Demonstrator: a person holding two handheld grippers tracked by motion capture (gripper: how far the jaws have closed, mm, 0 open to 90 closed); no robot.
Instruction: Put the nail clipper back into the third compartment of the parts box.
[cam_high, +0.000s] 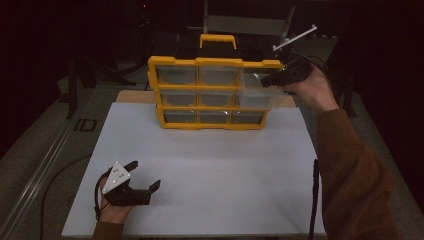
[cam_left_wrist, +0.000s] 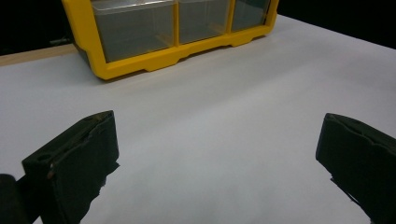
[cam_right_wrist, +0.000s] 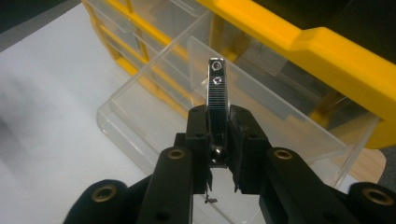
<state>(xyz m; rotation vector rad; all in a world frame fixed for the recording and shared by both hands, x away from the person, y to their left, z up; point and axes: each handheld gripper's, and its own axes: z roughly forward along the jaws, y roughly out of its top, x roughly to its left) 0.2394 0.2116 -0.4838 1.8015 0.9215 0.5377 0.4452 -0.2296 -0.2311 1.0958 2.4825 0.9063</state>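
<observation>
The nail clipper (cam_right_wrist: 217, 88) sits pinched in my right claw (cam_right_wrist: 218, 135), its long axis running straight out along the jaws, the tip with its little rivet pointing away from me and over the pulled-out clear drawer (cam_right_wrist: 154, 112). The jaws are drawn in tight on the clipper's near end, flat sides pressed by the pads, and the far half sticks out free.

Below and just ahead of that tip lies the drawer's open mouth; from the right gripper view the clipper's tip hangs above the drawer's inside, nearer the back wall than the front lip. So the drop line runs down and slightly forward, I judge, and the clipper's length lies roughly along the drawer's depth, which should let it fall in without bridging the walls.

From the high view the drawer (cam_high: 257, 85) sticks out of the top right slot of the yellow organizer (cam_high: 210, 92), and my right claw (cam_high: 272, 79) is right at it. The right hand is the one on the job.

My left claw (cam_high: 142, 175) rests well apart near the front edge of the white counter (cam_high: 210, 165), jaws spread wide with nothing between them, pointing toward the organizer's bottom row (cam_left_wrist: 177, 28).
</observation>
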